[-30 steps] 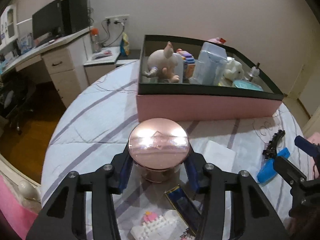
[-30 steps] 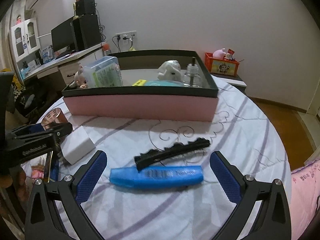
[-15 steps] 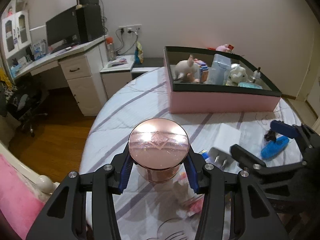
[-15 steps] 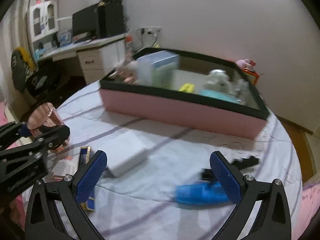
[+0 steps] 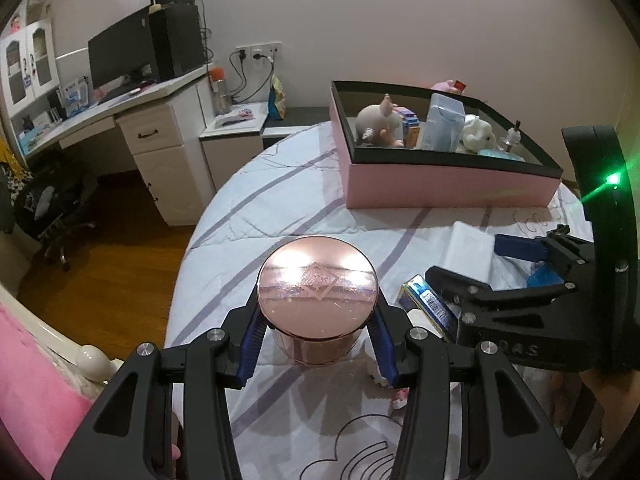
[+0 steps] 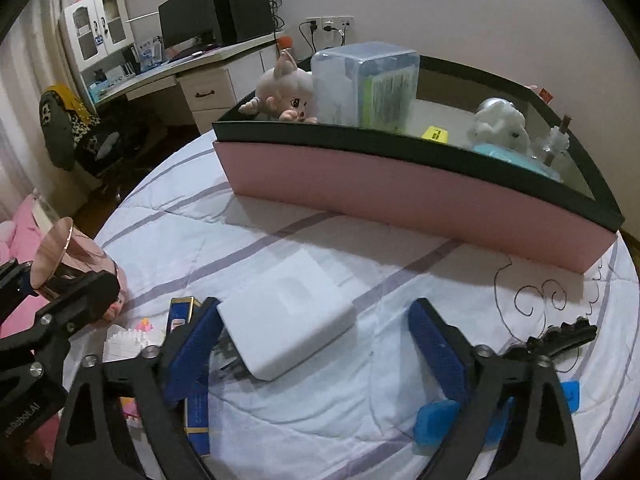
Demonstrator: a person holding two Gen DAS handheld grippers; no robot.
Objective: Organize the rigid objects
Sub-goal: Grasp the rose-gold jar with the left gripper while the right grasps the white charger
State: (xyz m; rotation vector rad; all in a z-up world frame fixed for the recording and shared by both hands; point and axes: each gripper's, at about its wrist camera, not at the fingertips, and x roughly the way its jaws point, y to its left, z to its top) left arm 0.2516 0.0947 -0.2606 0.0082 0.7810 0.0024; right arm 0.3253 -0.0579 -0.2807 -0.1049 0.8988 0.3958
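Observation:
My left gripper (image 5: 316, 344) is shut on a rose-gold lidded jar (image 5: 317, 292), held above the quilted bed; the jar also shows at the left of the right wrist view (image 6: 72, 256). My right gripper (image 6: 316, 344) is open, its fingers either side of a white rectangular box (image 6: 286, 312) lying on the quilt, also seen in the left wrist view (image 5: 470, 248). A pink box with a black rim (image 6: 400, 196) holds plush toys and a clear container at the back.
A blue case (image 6: 436, 420) and a black hair clip (image 6: 560, 336) lie at the right. A dark blue packet (image 6: 180, 312) and small white bricks (image 6: 124, 342) lie at the left. A desk (image 5: 132, 120) stands beyond the bed's left edge.
The left gripper has lifted the jar and pulled back from the pink box. The right gripper has swung left from the blue case and hair clip to the white box.

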